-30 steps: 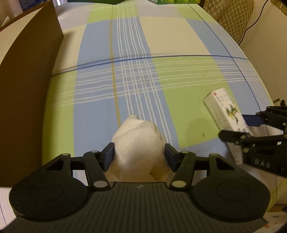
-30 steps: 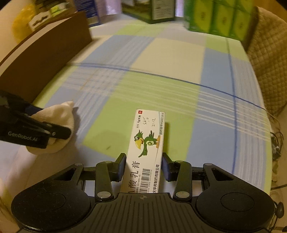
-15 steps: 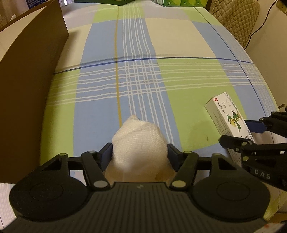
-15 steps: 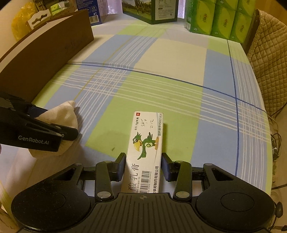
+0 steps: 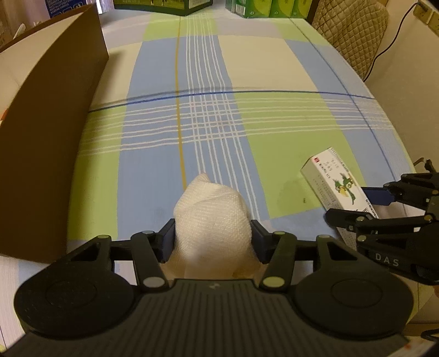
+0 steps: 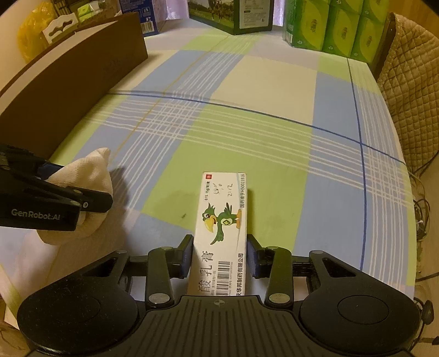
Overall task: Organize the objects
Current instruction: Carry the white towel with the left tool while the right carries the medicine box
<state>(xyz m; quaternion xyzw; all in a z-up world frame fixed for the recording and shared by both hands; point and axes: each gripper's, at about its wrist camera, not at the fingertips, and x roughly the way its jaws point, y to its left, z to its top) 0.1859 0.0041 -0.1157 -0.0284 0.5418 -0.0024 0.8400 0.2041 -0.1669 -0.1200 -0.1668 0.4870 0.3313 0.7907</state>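
A crumpled white cloth sits between the pads of my left gripper, which is shut on it. The right wrist view shows the same cloth in the left gripper, held just above the tablecloth with a shadow beside it. My right gripper is shut on a long white medicine box with a green parrot printed on it. The box points away from me and casts a shadow on the table. From the left, the box sticks out of the right gripper at the right edge.
A tall brown cardboard box stands along the left side of the checked tablecloth. Green tissue packs, a dark green carton and a blue box line the far edge. A quilted chair back is at the right.
Both grippers have risen a little while keeping hold of the cloth and the box. More of the table's far edge has come into view.
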